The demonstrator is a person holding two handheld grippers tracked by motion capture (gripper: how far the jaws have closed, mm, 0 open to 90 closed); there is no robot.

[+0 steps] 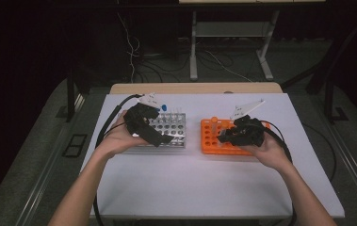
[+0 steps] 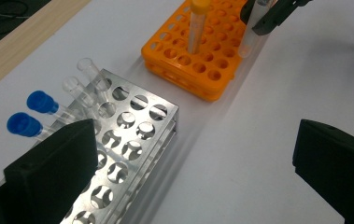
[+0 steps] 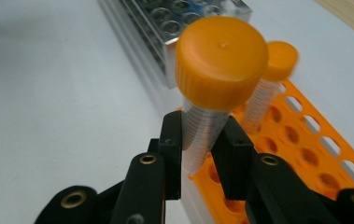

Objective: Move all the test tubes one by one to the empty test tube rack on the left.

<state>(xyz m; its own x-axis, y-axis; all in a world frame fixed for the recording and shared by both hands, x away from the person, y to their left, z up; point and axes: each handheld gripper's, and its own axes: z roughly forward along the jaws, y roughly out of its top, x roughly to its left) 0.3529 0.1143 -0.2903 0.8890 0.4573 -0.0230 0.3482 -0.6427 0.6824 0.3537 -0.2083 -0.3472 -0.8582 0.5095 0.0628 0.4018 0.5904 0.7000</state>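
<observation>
The right gripper (image 3: 197,154) is clenched just under the cap of an orange-capped tube (image 3: 214,84), light, slick, rigid plastic; the left gripper (image 2: 188,172) hangs released.

Two handheld grippers are seen, both built from matte black moulded plastic. The left black plastic gripper (image 1: 144,123) is topped by a grey three-cornered plate, and a thick black cable is looped from it off the table's left side. The right black plastic gripper (image 1: 242,132) carries the same grey plate; its black cable is routed around the right forearm. In the left gripper view, two broad, blocky black jaws with rounded edges are shown. In the right gripper view, narrow rectangular black pads (image 3: 172,140) are mounted on black link arms pinned with brass-coloured rivets. Both forearms are bare; no sleeves are visible.
</observation>
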